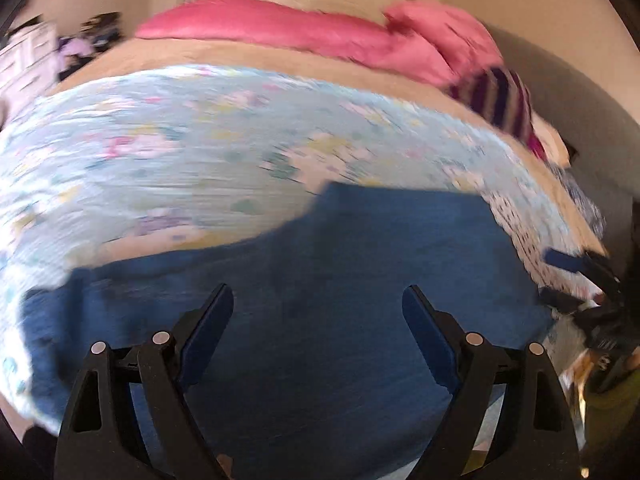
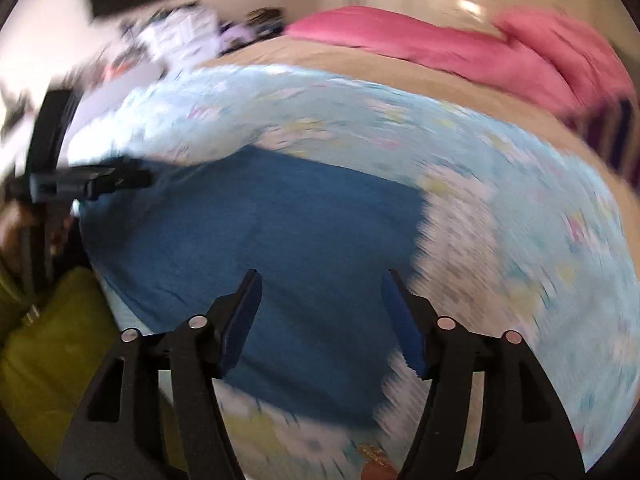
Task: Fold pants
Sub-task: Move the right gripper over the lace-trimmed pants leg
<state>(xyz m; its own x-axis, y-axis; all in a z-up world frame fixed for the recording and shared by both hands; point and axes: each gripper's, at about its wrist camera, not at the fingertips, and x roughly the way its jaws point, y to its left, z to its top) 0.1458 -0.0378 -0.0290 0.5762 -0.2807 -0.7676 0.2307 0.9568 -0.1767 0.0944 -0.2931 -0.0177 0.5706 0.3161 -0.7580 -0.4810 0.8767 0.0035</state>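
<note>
Blue pants [image 1: 320, 280] lie flat on a light-blue patterned blanket [image 1: 180, 140] on a bed. My left gripper [image 1: 318, 300] is open and empty, hovering over the pants. The right gripper shows at the right edge of the left wrist view [image 1: 576, 264]. In the right wrist view the pants [image 2: 260, 232] fill the middle, and my right gripper [image 2: 322, 284] is open and empty above their right part. The left gripper shows at the left in the right wrist view [image 2: 100, 182], over the pants' far left edge. Both views are motion-blurred.
A pink duvet [image 1: 300, 32] lies along the far side of the bed, with a purple striped cloth [image 1: 504, 100] at the right. A white dresser [image 1: 24, 64] and clutter stand beyond the bed's left end. The person's olive-green clothing [image 2: 52, 352] is at lower left.
</note>
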